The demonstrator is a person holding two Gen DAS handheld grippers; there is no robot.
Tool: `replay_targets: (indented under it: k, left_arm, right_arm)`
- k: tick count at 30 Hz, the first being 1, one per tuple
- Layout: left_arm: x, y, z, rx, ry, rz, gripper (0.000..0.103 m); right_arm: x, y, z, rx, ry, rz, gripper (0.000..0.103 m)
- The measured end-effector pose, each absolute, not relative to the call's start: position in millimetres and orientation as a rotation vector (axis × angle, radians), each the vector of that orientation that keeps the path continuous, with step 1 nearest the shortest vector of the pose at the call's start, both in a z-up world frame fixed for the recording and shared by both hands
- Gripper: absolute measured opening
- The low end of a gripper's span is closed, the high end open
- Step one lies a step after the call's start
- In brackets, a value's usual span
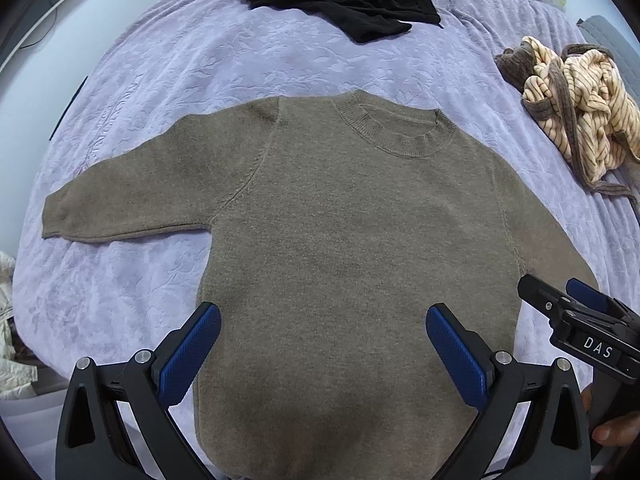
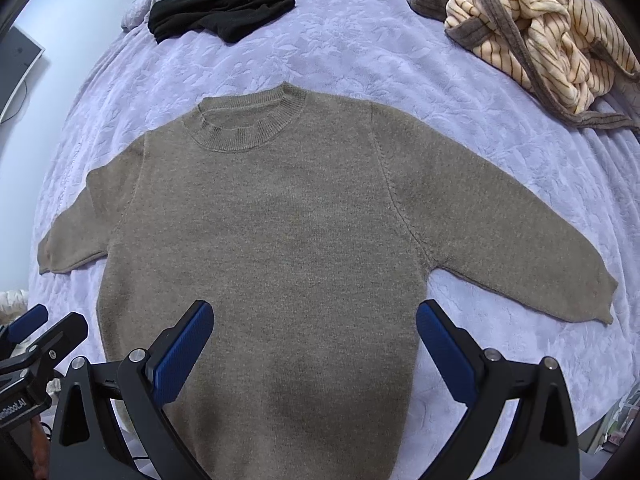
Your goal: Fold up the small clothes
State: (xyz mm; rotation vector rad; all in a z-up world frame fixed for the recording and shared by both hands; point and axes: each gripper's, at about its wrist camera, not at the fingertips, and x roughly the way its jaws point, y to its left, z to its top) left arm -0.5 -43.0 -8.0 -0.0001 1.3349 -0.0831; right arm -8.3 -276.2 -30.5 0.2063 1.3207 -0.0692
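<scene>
Matt knit sweater (image 1: 340, 240), embossed bedspread (image 1: 200, 64)

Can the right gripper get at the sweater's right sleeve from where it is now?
Probably yes. The right gripper is open above the brown sweater, and the right sleeve lies flat on the purple bedspread with nothing over it; the striped garment sits well beyond.

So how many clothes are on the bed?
3. A brown sweater lies flat in the middle, a black garment sits at the far edge, and a striped bundle is far right. More could be hidden out of view.
</scene>
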Motion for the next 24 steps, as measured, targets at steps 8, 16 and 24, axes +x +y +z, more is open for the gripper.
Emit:
replay_targets:
  k: [8, 16, 24]
  left_arm:
    - [13, 9, -40, -0.131, 1.352, -0.159, 0.103]
    - [31, 139, -84, -0.287, 1.355, -0.009, 0.103]
    - [38, 286, -125, -0.564, 1.232, 0.146, 0.103]
  right_arm:
    - [-2, -252, -32, 0.259, 1.319, -0.085, 0.102]
    - [8, -158, -51, 0.334, 1.351, 0.088, 0.102]
    - [21, -59, -75, 0.288, 1.418, 0.211, 0.102]
